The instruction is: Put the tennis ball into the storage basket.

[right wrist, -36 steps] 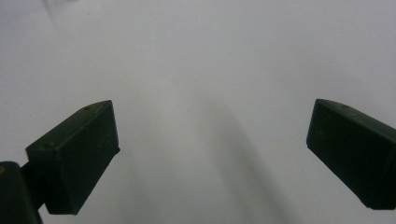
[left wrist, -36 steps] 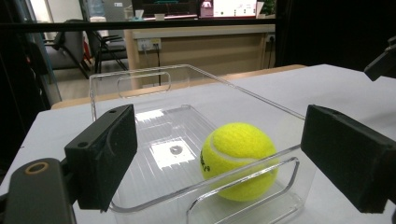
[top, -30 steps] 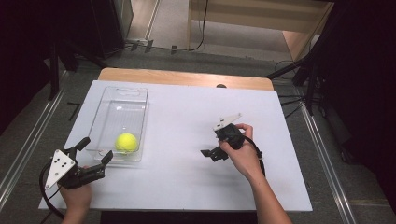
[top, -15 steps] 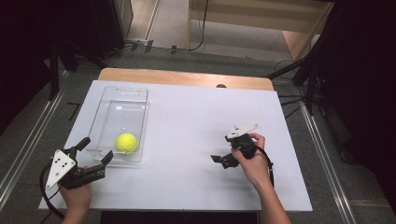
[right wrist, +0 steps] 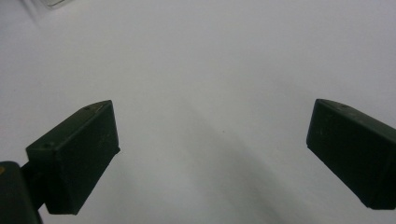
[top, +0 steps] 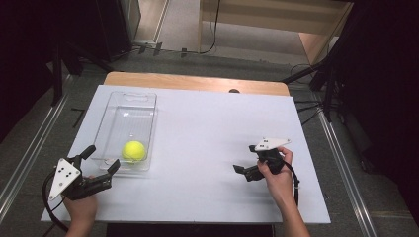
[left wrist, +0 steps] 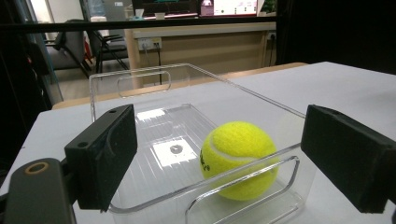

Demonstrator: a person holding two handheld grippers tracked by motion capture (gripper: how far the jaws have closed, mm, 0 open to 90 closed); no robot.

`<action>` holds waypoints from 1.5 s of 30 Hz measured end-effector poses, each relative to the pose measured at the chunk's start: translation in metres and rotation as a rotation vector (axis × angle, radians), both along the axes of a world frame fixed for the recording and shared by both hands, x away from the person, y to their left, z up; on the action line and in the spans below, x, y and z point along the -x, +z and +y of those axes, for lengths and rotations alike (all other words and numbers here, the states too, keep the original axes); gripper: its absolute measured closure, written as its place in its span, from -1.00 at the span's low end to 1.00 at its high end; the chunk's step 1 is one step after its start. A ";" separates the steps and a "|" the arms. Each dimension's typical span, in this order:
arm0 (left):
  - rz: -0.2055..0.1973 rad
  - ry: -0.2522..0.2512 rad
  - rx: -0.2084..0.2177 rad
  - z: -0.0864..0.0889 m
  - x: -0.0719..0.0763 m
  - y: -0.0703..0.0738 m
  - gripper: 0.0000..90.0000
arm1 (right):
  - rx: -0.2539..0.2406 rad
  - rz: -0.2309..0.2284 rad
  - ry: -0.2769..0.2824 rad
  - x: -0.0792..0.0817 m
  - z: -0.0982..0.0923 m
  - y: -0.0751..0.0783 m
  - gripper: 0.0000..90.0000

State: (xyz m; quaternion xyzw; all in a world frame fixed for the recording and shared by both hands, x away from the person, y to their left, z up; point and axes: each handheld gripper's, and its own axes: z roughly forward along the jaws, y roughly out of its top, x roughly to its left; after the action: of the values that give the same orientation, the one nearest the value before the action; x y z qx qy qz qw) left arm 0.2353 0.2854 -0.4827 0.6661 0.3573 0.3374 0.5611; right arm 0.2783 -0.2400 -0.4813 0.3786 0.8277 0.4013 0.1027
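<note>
Lower left of the high view: left gripper [top: 101,159], 2 black jaws spread wide, grasping nothing, just short of the near end wall of a clear rectangular plastic bin [top: 114,123]. Inside the bin, near that end: fuzzy yellow tennis ball [top: 133,151], centre frame in the left gripper view [left wrist: 239,158]. Lower right: right gripper [top: 243,169], jaws likewise released, low over bare white tabletop [top: 207,133], well apart from the bin.

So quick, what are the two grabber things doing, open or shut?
Left gripper: open, empty, by the clear bin with the tennis ball.
Right gripper: open, empty.
</note>
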 end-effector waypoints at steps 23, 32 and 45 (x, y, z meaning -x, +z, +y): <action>-0.001 -0.002 0.001 0.000 0.000 0.000 -0.75 | -0.077 -0.074 -0.116 0.027 -0.051 -0.012 -0.97; 0.000 -0.002 0.004 0.000 0.000 0.000 -0.75 | -0.104 -0.099 -0.171 0.038 -0.071 -0.018 -0.97; 0.000 -0.002 0.007 0.001 0.000 0.000 -0.75 | -0.173 -0.171 -0.213 0.052 -0.091 -0.020 -0.97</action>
State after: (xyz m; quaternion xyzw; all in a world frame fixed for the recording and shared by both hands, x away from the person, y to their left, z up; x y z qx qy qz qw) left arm 0.2352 0.2864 -0.4826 0.6645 0.3577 0.3359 0.5636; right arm 0.2265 -0.3314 -0.5014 0.4361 0.7336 0.4886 0.1816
